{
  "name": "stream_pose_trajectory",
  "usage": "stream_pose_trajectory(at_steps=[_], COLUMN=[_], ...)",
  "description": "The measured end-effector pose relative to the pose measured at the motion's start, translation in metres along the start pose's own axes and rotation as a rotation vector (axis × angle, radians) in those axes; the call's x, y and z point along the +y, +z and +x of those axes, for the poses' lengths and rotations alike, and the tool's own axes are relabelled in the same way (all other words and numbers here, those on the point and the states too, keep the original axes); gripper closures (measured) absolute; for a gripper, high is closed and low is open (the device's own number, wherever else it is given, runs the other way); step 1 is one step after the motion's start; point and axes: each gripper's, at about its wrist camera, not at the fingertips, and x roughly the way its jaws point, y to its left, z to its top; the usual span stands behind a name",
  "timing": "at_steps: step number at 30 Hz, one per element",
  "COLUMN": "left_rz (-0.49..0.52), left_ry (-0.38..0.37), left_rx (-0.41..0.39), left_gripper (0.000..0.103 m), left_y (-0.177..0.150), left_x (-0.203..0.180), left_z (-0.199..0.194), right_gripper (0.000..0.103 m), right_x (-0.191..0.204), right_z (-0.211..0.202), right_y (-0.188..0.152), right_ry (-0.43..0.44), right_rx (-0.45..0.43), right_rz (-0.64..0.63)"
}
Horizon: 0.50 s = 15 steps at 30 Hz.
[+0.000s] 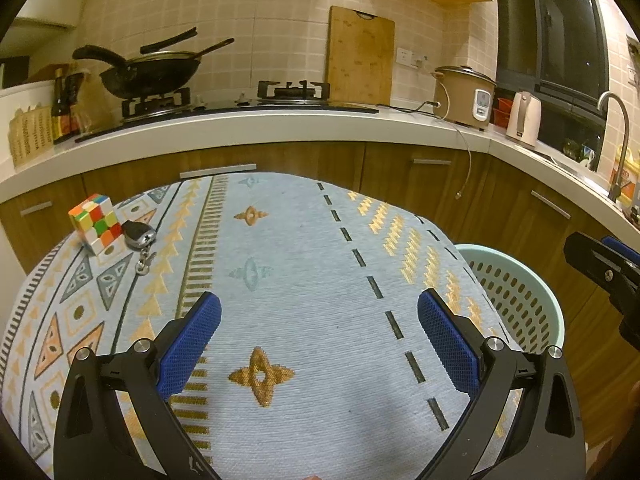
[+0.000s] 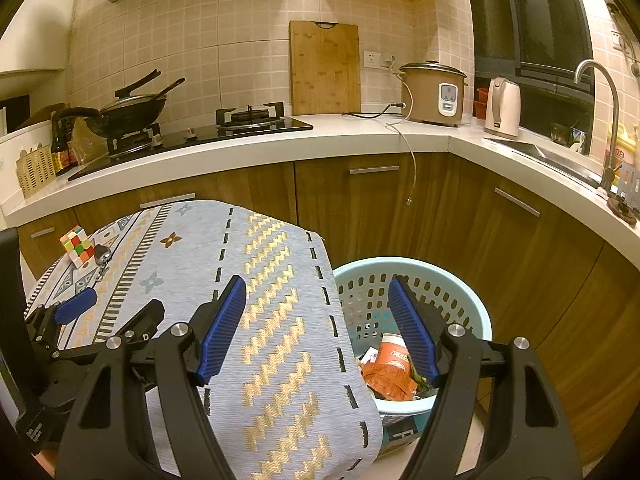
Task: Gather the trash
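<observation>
A pale green perforated basket stands on the floor right of the table; it also shows in the left wrist view. Inside it lie an orange wrapper, a paper cup and other scraps. My right gripper is open and empty, over the table's right edge and the basket. My left gripper is open and empty above the patterned tablecloth. The left gripper also shows at the left edge of the right wrist view.
A Rubik's cube and a car key with a ring lie at the table's far left. Behind stand the wooden cabinets and the counter with a wok, cutting board, rice cooker, kettle and sink tap.
</observation>
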Motion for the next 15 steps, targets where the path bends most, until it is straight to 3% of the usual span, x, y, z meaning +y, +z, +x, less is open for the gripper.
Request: stream_pose_trajectory(at_steps=[15], left_rz=[0.004], left_ry=[-0.006], left_rx=[0.002], left_gripper=[0.007], left_y=[0.0009], left_x=[0.0008], left_z=[0.0008], right_gripper=[0.032], right_x=[-0.0001], right_z=[0.0048], right_y=[-0.0027], right_ry=[-0.001], right_rx=[0.013], right_rz=[0.000])
